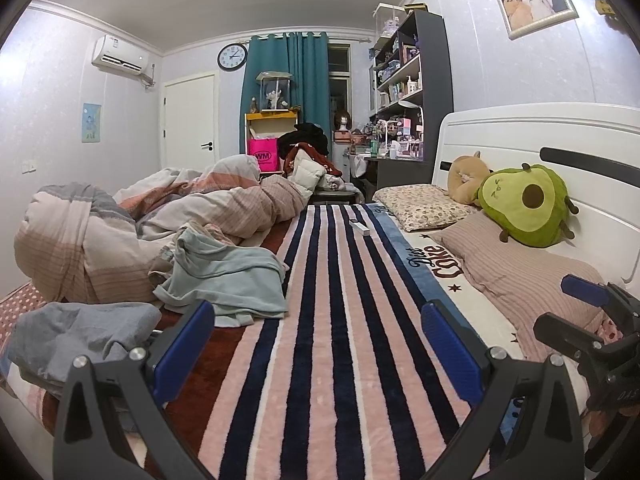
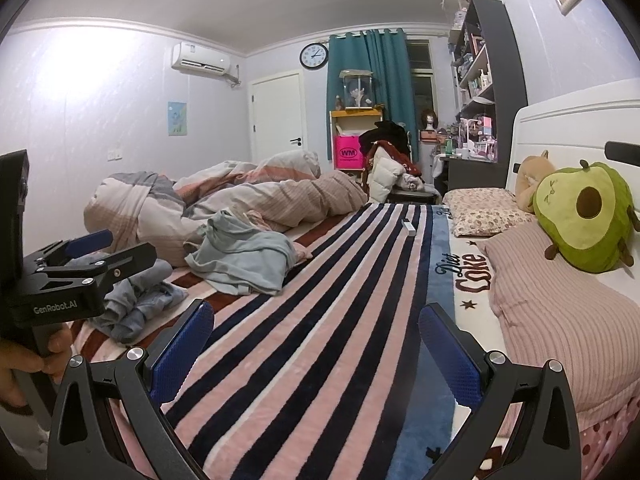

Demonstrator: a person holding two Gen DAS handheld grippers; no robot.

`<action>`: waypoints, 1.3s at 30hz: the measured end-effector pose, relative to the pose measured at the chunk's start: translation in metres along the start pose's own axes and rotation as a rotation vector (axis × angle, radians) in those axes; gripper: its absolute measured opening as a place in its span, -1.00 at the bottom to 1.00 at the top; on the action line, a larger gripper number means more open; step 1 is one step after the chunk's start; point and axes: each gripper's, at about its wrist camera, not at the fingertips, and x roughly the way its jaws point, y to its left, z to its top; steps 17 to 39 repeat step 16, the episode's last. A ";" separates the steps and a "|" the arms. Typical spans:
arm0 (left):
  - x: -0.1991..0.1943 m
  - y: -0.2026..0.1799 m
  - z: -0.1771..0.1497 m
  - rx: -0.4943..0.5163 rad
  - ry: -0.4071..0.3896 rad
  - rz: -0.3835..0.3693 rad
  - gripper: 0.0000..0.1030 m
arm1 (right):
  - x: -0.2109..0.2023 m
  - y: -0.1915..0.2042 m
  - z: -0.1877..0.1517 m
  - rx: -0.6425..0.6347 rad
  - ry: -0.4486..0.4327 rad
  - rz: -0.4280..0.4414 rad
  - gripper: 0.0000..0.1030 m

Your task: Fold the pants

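Both grippers, left (image 1: pixel 318 344) and right (image 2: pixel 316 346), wide open, empty; risk grabbing the shirt (image 1: pixel 228 276) instead of the pants (image 1: pixel 76 332) at the bed's left edge.

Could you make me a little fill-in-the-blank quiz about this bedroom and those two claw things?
1. Both the left gripper and the right gripper have their jaws ____.
2. The avocado plush lies on a ____ ribbed pillow.
3. The small white box rests on the ____ blanket.
4. The crumpled light green garment is held by ____ gripper.

Missing words: open; pink; striped; neither
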 end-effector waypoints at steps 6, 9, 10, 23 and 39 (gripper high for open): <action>0.000 0.000 0.001 0.002 0.000 -0.002 0.98 | -0.002 -0.001 0.000 0.000 0.000 -0.001 0.99; 0.000 0.000 0.001 0.003 0.001 -0.002 0.98 | -0.001 -0.002 0.000 0.001 0.000 0.000 0.99; 0.000 0.000 0.001 0.003 0.001 -0.002 0.98 | -0.001 -0.002 0.000 0.002 -0.001 -0.001 0.99; 0.000 0.003 0.002 0.002 -0.001 -0.019 0.98 | -0.003 -0.003 -0.001 0.004 0.000 -0.004 0.99; 0.000 0.003 0.002 0.002 -0.001 -0.019 0.98 | -0.003 -0.003 -0.001 0.004 0.000 -0.004 0.99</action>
